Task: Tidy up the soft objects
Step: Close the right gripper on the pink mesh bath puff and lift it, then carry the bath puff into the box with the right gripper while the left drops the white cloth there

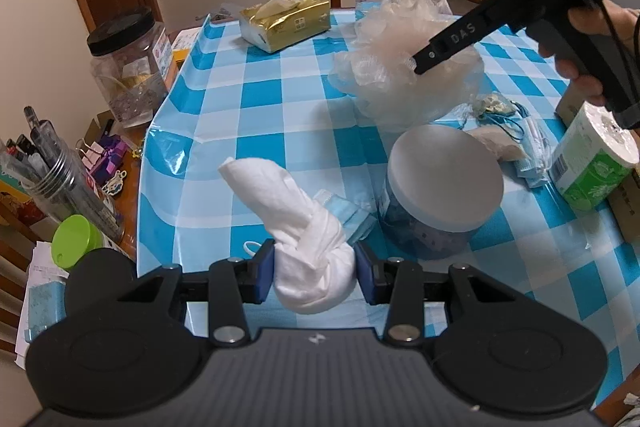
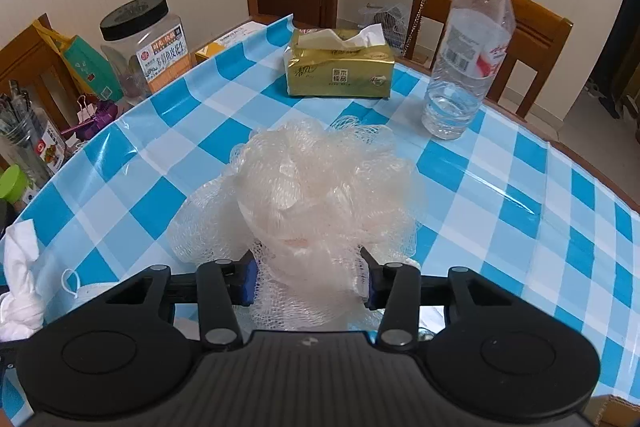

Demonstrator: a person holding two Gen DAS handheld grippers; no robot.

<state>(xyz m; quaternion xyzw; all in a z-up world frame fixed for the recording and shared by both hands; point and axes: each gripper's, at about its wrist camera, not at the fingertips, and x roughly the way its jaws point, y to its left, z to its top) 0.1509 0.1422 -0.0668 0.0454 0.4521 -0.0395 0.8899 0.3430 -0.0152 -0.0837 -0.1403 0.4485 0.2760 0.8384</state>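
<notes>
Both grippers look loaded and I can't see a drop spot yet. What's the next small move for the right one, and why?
Probably carry the mesh bath pouf a little higher. The right gripper is shut on it, but its loose netting hangs near the checked tablecloth and the round white-lidded tub, so it could snag. The left gripper holds the knotted white cloth.

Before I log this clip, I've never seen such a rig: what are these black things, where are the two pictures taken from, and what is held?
No robot here: a person holds a hand-held gripper in each hand, with a camera on each looking along its fingers. The left view shows the left hand-held gripper clamped on a knotted white cloth. The right view shows the right hand-held gripper closed on a mesh bath sponge. On the blue checked tablecloth are a gold tissue pack, a water bottle and a lidded round jar.
</notes>
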